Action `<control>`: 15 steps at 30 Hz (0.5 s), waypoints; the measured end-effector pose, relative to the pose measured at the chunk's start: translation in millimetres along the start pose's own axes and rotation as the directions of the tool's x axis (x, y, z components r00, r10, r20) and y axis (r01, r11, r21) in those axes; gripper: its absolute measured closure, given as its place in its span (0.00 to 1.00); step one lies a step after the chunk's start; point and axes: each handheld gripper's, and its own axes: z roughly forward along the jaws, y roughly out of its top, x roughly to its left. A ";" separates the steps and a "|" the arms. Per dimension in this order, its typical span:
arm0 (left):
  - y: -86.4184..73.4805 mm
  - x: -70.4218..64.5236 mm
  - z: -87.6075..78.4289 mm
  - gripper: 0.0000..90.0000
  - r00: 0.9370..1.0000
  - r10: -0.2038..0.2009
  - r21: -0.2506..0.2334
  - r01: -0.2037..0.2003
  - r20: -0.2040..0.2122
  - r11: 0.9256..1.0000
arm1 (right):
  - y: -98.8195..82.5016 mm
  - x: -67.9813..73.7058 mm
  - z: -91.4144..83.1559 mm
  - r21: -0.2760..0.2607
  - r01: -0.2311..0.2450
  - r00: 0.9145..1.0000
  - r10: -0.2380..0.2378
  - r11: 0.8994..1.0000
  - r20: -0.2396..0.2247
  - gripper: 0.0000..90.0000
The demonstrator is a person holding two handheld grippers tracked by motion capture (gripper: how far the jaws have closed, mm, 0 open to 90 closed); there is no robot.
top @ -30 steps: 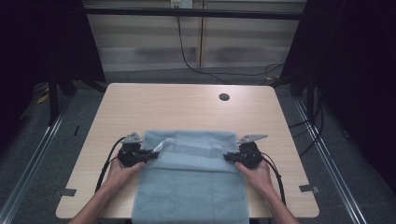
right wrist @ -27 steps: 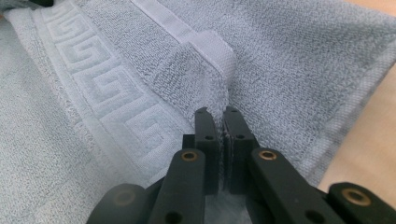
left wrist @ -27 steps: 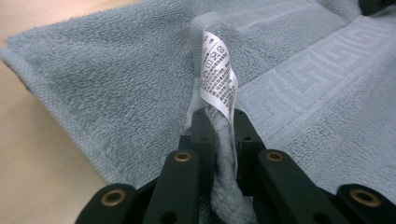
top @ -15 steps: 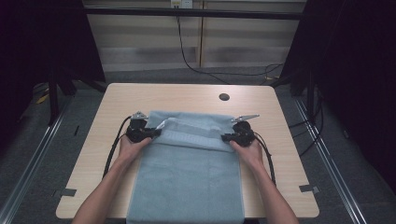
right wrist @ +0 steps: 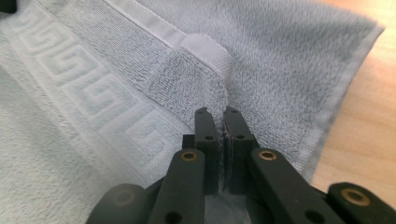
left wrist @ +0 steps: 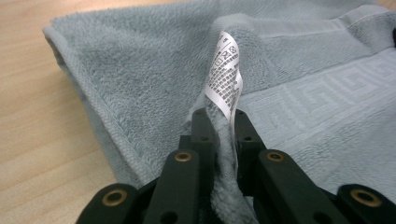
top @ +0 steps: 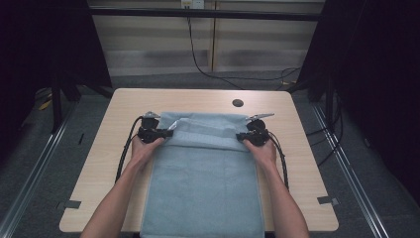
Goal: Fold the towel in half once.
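Jaws clamped on both sides: left gripper [top: 171, 133] pinches a bunched corner of the towel [top: 205, 188], right gripper [top: 239, 136] pinches the opposite corner. Left gripper view: fabric squeezed between the jaws, white care label [left wrist: 225, 74] standing up just past the tips. Right gripper view: right gripper [right wrist: 215, 112] closed tight on a raised fold of the hem; Greek-key woven band [right wrist: 88, 93] runs alongside. Towel is blue-grey, lies lengthwise down the middle of the table [top: 124, 106], near end draped over the near edge, far end folded back on itself short of the far edge. Both hands sit at the fold line, level with each other. Dark round hole [top: 237, 103] in the table beyond the towel, near the far edge.
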 end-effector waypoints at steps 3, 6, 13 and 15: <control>10.6 -2.5 -15.2 0.92 1.000 0.004 -0.059 -0.002 0.023 0.998 | 7.4 -0.4 -14.7 -0.045 0.015 1.000 -0.017 0.999 -0.025 0.96; 25.3 -9.9 -38.2 0.92 0.998 0.040 -0.125 -0.033 0.049 0.992 | 21.7 0.1 -37.7 -0.127 0.025 0.999 -0.030 0.992 -0.040 0.96; 63.1 -38.0 -95.8 0.92 0.990 0.134 -0.270 -0.115 0.054 0.956 | 58.8 11.8 -98.4 -0.300 0.057 0.995 -0.077 0.952 -0.056 0.96; 69.7 -46.5 -111.4 0.92 0.986 0.159 -0.297 -0.137 0.051 0.945 | 66.6 16.9 -114.8 -0.325 0.080 0.994 -0.101 0.942 -0.049 0.96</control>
